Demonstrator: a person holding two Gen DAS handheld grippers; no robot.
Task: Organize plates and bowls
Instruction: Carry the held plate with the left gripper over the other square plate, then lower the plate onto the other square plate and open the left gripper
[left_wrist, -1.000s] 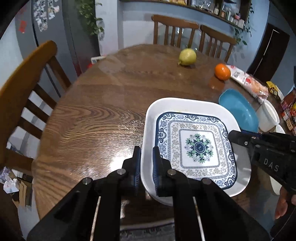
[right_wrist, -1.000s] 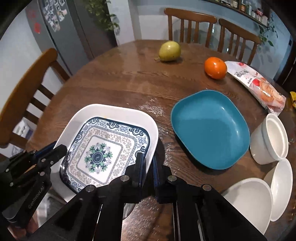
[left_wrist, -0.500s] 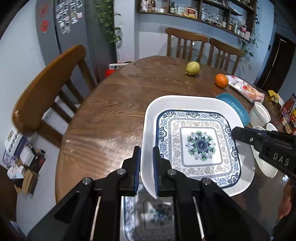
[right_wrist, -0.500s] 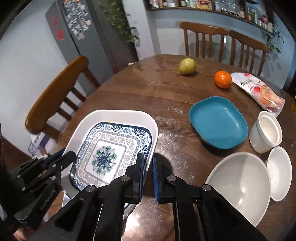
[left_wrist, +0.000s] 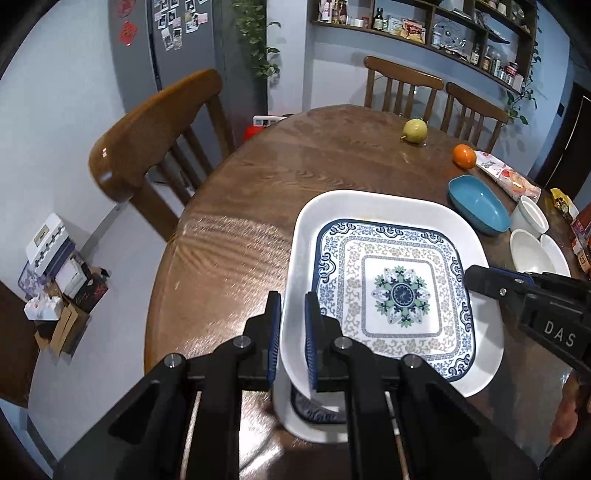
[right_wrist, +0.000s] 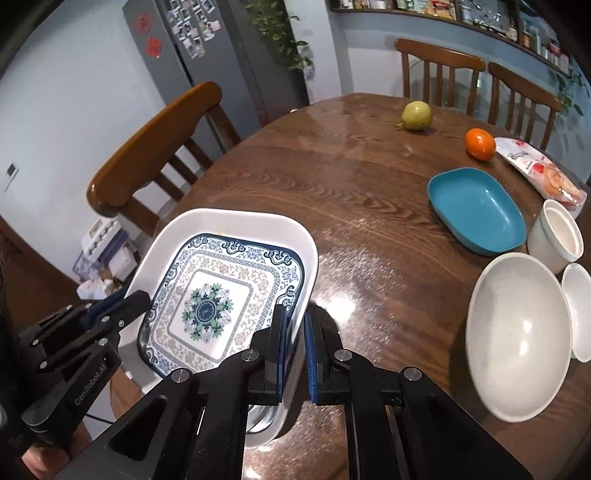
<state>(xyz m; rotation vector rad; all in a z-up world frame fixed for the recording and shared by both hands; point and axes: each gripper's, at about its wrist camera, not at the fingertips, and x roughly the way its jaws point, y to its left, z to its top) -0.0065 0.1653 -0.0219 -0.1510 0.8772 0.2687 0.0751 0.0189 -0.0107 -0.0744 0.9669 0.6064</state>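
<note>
A square white plate with a blue patterned centre (left_wrist: 395, 291) is held in the air above the table by both grippers. My left gripper (left_wrist: 291, 328) is shut on its left rim. My right gripper (right_wrist: 293, 343) is shut on its right rim; the plate also shows in the right wrist view (right_wrist: 221, 288). Another patterned plate (left_wrist: 314, 413) lies on the table just below it. A teal dish (right_wrist: 476, 210), a large white bowl (right_wrist: 517, 332), a small white dish (right_wrist: 580, 310) and a white cup (right_wrist: 559, 240) sit at the right.
The round wooden table (right_wrist: 351, 184) also holds a green pear (right_wrist: 415, 115), an orange (right_wrist: 479, 143) and a snack packet (right_wrist: 539, 173). Wooden chairs stand at the left (right_wrist: 155, 147) and the far side (right_wrist: 439, 70). A grey fridge (right_wrist: 207, 55) stands behind.
Both grippers have lifted the patterned plate up from the table. A second patterned plate has come into view beneath it, and more of the room shows.
</note>
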